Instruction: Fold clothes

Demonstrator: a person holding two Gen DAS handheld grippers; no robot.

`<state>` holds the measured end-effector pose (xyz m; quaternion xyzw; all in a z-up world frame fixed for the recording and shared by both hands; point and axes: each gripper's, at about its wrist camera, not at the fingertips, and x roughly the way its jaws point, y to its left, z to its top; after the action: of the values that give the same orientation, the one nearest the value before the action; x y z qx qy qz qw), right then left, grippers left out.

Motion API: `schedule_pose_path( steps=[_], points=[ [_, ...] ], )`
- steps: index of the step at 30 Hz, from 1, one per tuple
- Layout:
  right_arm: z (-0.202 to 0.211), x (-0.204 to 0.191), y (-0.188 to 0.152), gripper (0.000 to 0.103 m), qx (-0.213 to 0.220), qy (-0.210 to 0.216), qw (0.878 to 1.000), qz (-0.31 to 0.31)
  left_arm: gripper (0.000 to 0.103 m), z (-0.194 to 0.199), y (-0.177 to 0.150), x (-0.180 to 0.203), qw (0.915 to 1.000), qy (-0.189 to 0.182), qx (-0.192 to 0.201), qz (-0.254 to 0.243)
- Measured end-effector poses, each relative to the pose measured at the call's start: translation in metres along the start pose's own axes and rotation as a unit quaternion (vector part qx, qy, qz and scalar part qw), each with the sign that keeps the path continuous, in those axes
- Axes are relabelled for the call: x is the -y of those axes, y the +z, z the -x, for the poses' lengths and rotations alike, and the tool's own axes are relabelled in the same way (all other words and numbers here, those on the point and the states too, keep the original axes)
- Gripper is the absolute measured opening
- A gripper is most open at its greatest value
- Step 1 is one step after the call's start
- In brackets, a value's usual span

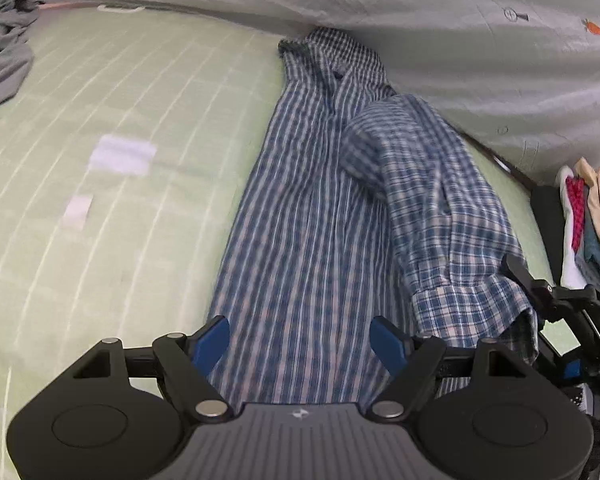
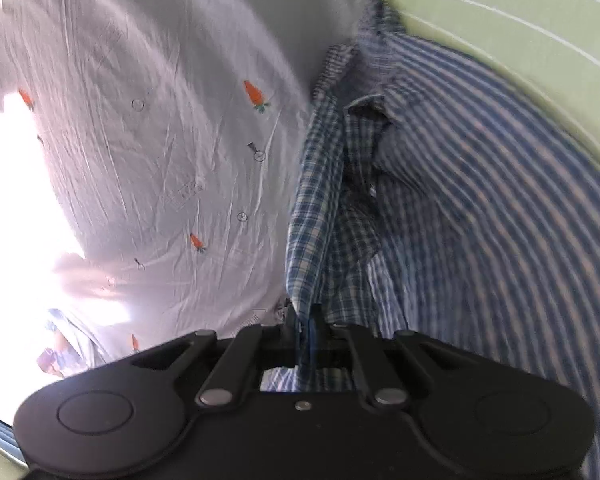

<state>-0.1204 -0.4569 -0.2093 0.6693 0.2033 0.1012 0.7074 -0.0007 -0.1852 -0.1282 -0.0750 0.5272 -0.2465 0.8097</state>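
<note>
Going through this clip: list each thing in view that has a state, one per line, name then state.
Plaid shirt: lying lengthwise on the green sheet, one sleeve folded over its front.
Sleeve: cuff end pinched and lifted slightly.
Right gripper: shut on the sleeve.
Left gripper: open, over the shirt's lower part, holding nothing.
Grey garment: crumpled at the far corner.
Carrot-print duvet: bunched along the shirt's side.

1. Pale green bed sheet (image 1: 100, 128) with white grid lines covers the bed.
2. Grey quilt (image 1: 460, 40), carrot print, bunched at 12 to 2 o'clock.
3. Blown-out daylight at 9 o'clock in right wrist view.
</note>
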Motion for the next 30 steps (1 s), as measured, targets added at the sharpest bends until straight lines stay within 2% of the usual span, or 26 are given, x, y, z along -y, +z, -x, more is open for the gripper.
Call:
schedule_pose_path(
  steps=[3, 8, 13, 16, 19, 20, 22, 24, 25, 26, 29, 30],
  points=[
    [0.020, 0.010, -0.014, 0.005, 0.004, -0.020, 1.000, -0.012, 0.078, 0.003, -0.021, -0.001, 0.9999, 0.003, -0.012, 0.004],
    [0.053, 0.025, -0.025, 0.005, 0.030, -0.086, 0.995, -0.034, 0.078, 0.010, -0.049, -0.001, 0.9997, 0.004, -0.023, 0.008],
    [0.076, 0.036, -0.030, 0.005, 0.050, -0.157, 0.985, -0.049, 0.078, 0.014, -0.061, 0.002, 0.9997, 0.010, -0.022, 0.001],
    [0.079, 0.036, -0.032, 0.005, 0.051, -0.185, 0.980, -0.046, 0.078, 0.015, -0.066, 0.002, 0.9995, 0.016, -0.025, -0.006],
    [0.080, 0.035, -0.034, 0.014, 0.052, -0.212, 0.975, -0.043, 0.078, 0.019, -0.070, 0.002, 0.9995, 0.019, -0.025, -0.006],
    [0.080, 0.034, -0.034, 0.025, 0.051, -0.208, 0.976, -0.041, 0.078, 0.020, -0.071, 0.002, 0.9995, 0.019, -0.024, -0.005],
    [0.078, 0.032, -0.035, 0.039, 0.045, -0.198, 0.978, -0.040, 0.078, 0.020, -0.071, 0.001, 0.9995, 0.022, -0.023, -0.004],
    [0.075, 0.032, -0.036, 0.035, 0.035, -0.183, 0.981, -0.044, 0.078, 0.022, -0.071, 0.000, 0.9995, 0.025, -0.021, -0.004],
    [0.075, 0.032, -0.035, 0.018, 0.029, -0.167, 0.984, -0.045, 0.078, 0.023, -0.071, 0.000, 0.9994, 0.027, -0.020, -0.005],
    [0.075, 0.031, -0.035, 0.009, 0.024, -0.142, 0.988, -0.047, 0.078, 0.024, -0.071, 0.000, 0.9994, 0.027, -0.019, -0.006],
    [0.074, 0.017, -0.037, 0.008, 0.019, -0.028, 0.999, -0.037, 0.078, 0.026, -0.071, 0.000, 0.9994, 0.030, -0.017, -0.008],
    [0.074, 0.012, -0.037, 0.008, 0.017, -0.009, 0.999, -0.029, 0.078, 0.026, -0.071, -0.001, 0.9994, 0.031, -0.017, -0.009]
  ],
)
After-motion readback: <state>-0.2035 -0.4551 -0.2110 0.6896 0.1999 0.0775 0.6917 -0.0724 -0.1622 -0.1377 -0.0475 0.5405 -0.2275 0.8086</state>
